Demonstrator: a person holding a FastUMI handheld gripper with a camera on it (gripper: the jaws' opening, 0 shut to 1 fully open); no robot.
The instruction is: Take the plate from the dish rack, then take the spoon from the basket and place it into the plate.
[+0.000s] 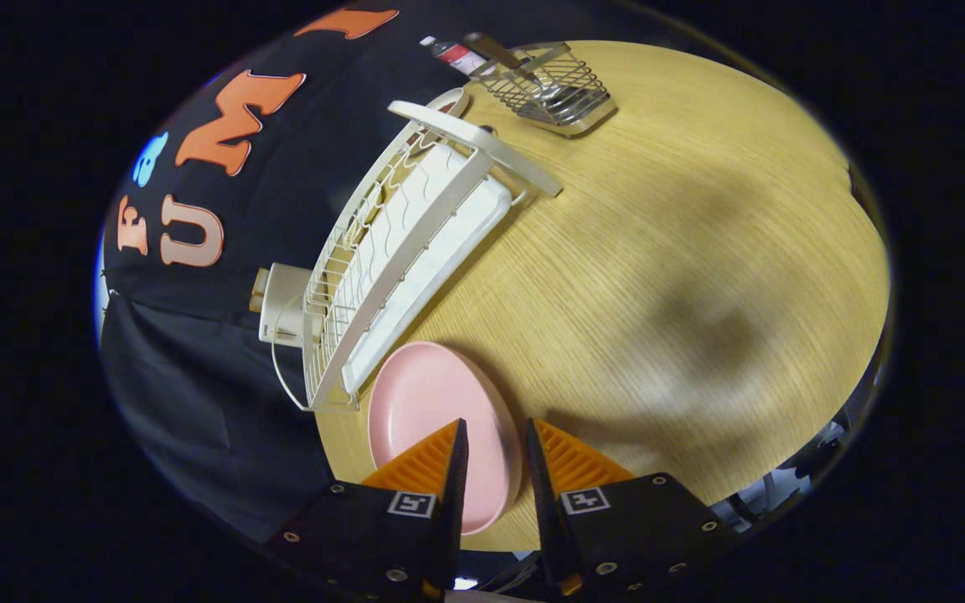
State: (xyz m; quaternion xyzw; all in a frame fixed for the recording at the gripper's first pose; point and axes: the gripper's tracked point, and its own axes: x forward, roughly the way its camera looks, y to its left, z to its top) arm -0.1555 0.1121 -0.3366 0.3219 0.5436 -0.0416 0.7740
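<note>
Two fingers of the gripper [492,435] are seen parted by a narrow gap, with nothing clenched between them; the rim of the pink plate [428,402] shows through that gap, but whether either finger touches it cannot be told. The plate is laid flat on the wooden table [683,276], just ahead of the fingers at about 11 o'clock, partly covered by the left finger. The white dish rack [403,243] is found beside the plate, running off toward 11 o'clock, its near corner almost touching the plate's far edge. A white tray [449,243] is seated under the rack. The wire basket [554,88] is placed well beyond the rack at about 12 o'clock, a utensil handle [495,52] sticking out of it; whether it is the spoon cannot be told. A bottle [456,54] is seen lying just behind the basket.
</note>
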